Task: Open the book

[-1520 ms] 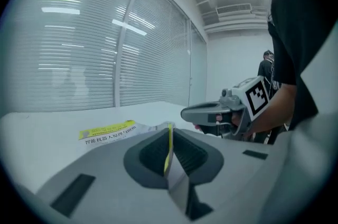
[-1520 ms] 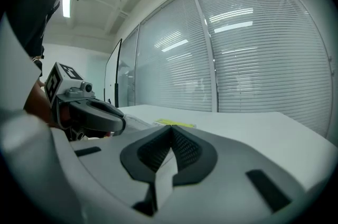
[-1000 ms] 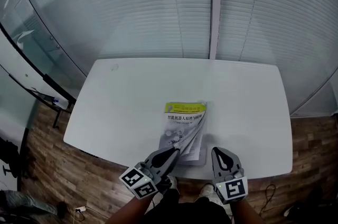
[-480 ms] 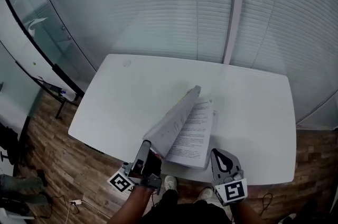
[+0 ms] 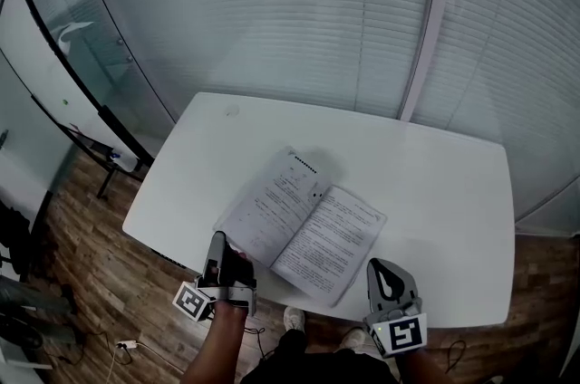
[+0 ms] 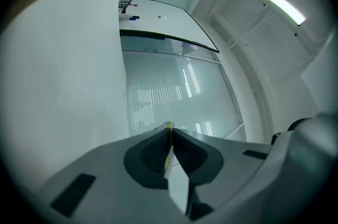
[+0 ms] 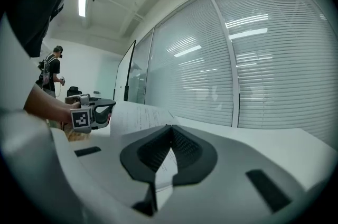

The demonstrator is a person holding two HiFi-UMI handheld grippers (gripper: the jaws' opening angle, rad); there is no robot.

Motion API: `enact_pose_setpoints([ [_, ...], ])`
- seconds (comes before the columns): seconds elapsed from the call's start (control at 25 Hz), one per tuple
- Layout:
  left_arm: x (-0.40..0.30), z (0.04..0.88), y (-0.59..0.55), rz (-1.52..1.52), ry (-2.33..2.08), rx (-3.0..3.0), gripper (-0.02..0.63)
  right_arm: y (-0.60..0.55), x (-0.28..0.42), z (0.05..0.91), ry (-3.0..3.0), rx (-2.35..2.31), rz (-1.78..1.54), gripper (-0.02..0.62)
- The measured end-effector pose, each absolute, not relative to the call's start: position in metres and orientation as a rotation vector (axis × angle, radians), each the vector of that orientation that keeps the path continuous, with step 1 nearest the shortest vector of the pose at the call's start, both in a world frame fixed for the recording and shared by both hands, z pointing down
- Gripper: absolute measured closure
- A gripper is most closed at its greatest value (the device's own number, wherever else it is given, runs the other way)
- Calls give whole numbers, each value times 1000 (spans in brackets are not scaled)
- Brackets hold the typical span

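Book [image 5: 340,233] now open; spine [image 5: 298,225] diagonal

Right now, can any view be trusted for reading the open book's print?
Head view: even light, book sharp, print too small, table edges bowed. Left gripper view: dark rim, ceiling lamp glares. Right gripper view: page shows only faint lines.

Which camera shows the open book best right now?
The head view: the book lies open on the table, with both pages visible. The left gripper view shows only a yellow-edged sliver of it pinched in the left gripper. The right gripper view sees its pages from low and side-on, only in part.
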State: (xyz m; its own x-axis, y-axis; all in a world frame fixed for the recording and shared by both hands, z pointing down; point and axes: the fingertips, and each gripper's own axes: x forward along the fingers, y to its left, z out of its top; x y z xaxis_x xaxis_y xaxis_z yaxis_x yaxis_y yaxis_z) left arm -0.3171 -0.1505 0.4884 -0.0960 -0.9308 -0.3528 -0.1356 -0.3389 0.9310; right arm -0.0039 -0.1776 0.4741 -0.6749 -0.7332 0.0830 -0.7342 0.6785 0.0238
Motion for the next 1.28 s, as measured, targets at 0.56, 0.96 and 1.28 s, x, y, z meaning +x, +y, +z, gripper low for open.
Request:
enact_pose_setpoints([
  [0.56, -326, 549, -122, -1349, -1400, 1243, 575, -183, -15, 473, -2794, 1246, 8, 588],
  [0.96, -330, 535, -100, -1162, -1617, 1272, 424, -180, -22, 472, -2800, 1252, 16, 588],
  [1.28, -312, 478, -109, -772, -1917, 1736, 458, -178, -18, 471, -2812, 1258, 30, 589],
])
